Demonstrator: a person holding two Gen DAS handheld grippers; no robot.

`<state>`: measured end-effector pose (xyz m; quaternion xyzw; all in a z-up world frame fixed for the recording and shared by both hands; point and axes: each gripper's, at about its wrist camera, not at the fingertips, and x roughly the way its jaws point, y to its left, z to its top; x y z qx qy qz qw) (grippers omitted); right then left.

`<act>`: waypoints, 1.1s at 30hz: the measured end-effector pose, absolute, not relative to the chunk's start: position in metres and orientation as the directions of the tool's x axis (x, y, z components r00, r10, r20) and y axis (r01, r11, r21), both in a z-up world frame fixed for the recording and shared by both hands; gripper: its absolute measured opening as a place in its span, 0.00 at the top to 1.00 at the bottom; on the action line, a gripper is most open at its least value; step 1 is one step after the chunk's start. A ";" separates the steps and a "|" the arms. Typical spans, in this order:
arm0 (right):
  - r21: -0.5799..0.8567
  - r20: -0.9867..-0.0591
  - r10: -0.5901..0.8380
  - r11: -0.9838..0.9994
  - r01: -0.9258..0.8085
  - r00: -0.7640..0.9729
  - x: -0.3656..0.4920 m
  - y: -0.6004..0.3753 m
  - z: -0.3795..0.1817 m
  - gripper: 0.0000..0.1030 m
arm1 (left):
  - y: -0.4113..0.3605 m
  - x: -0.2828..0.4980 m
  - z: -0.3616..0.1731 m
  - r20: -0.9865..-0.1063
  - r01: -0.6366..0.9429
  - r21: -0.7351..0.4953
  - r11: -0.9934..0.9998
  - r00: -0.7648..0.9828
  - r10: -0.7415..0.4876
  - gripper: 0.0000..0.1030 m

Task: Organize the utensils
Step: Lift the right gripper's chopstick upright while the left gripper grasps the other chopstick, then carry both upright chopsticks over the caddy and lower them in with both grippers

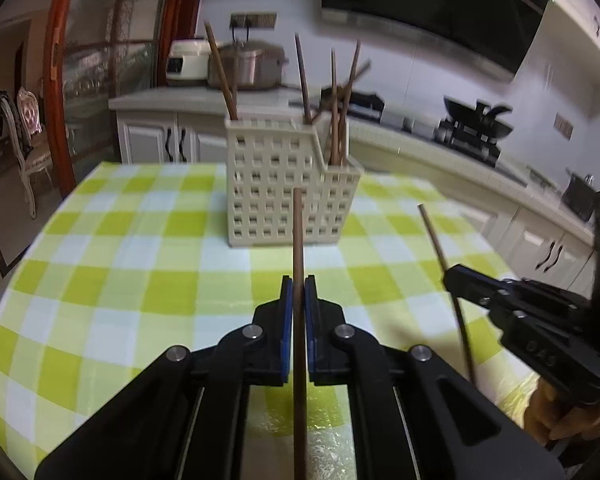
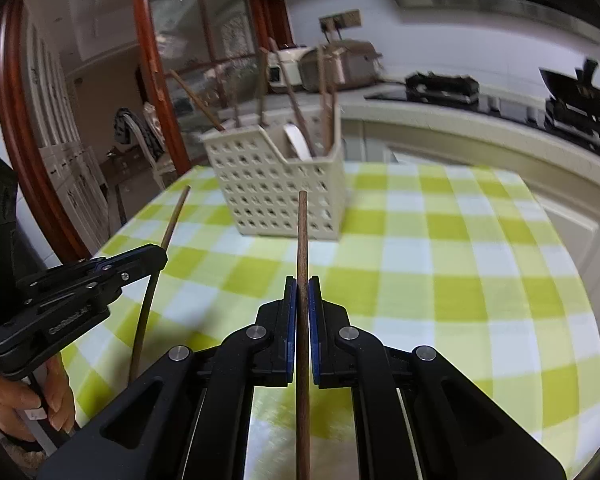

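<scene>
The left gripper is closed down to a narrow slit, its blue pads pressing both sides of a brown chopstick; the stick's long axis runs straight along the fingers, one end passing back between the black arms toward the camera, the other pointing forward and ahead at the basket, raised off the cloth. The right gripper is in the same state, jaws pinched tight on a second chopstick that likewise lies along its fingers and points forward at the basket. Each claw shows in the other's view, at the side and near the table's close edge, a hand behind the left one, with its chopstick slanting up and away from the jaws, fisheye-bent. Beyond both tips stands the cream perforated utensil basket on the table, which wears a green, yellow and white checked cloth; the basket sits toward the far edge, well apart from both claws. Several more chopsticks stand in it, leaning at different angles, some in the taller compartment and some in the lower one. Behind the table runs a kitchen counter with a stove and pots
</scene>
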<state>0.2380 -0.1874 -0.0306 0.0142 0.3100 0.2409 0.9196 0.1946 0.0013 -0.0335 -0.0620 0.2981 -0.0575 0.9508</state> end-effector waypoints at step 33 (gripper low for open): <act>0.121 -0.392 0.515 0.850 -0.512 0.762 0.183 -0.169 0.033 0.94 | 0.002 0.123 0.022 -0.362 0.104 -0.100 0.990 0.922 -0.134 0.94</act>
